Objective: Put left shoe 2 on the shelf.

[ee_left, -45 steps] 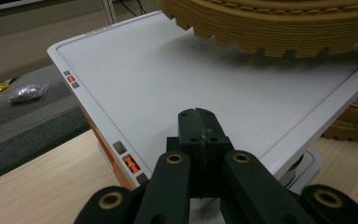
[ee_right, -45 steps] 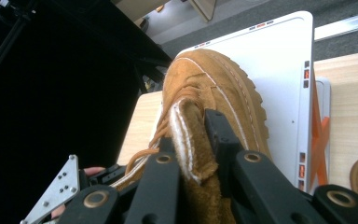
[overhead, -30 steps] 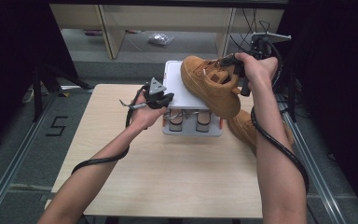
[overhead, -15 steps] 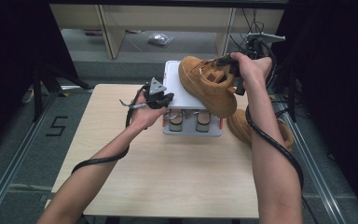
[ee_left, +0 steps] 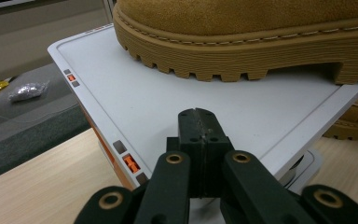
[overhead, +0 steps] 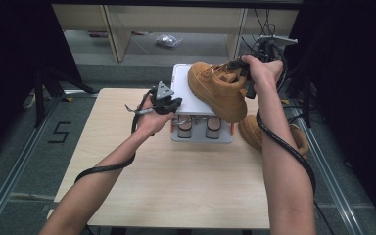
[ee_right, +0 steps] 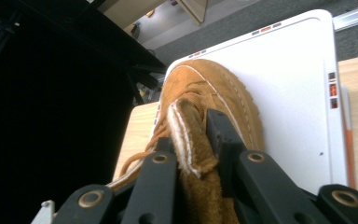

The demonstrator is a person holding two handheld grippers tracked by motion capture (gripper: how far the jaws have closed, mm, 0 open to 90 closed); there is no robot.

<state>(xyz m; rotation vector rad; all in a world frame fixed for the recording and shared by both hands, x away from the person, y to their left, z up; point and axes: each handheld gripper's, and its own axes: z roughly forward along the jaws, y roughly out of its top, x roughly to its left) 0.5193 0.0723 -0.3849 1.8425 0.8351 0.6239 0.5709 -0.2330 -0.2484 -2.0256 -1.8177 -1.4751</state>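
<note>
— Tan suede is what we have in the right gripper (ee_right: pixel 186 154): its jaws pinch the boot (overhead: pixel 218 88) by the collar, with the laces trailing past the left jaw in the right gripper view.

— And we hold the boot where?

— Over the white rack (overhead: pixel 188 90) at the far middle of the table (overhead: pixel 176 181). In the left gripper view the lugged sole hangs just above the rack's flat top, toe end lowest; we cannot tell whether it touches.

— Our left gripper (ee_left: pixel 198 128)?

— Jaws pressed together, nothing between them. The tips lie at the near edge of the rack's top, over the white surface. From the high view our left hand (overhead: pixel 152 117) sits at the rack's left side.

— What else do we see around it?

— A second boot (overhead: pixel 254 132) lies on the table just right of the rack, partly hidden by our right forearm. Under the rack's top, two pale items stand on the lower shelf; we cannot tell what they are. Small orange and grey marks run along the rack's rim. A crumpled clear bag (overhead: pixel 169 40) lies on the grey floor beyond the table.
</note>
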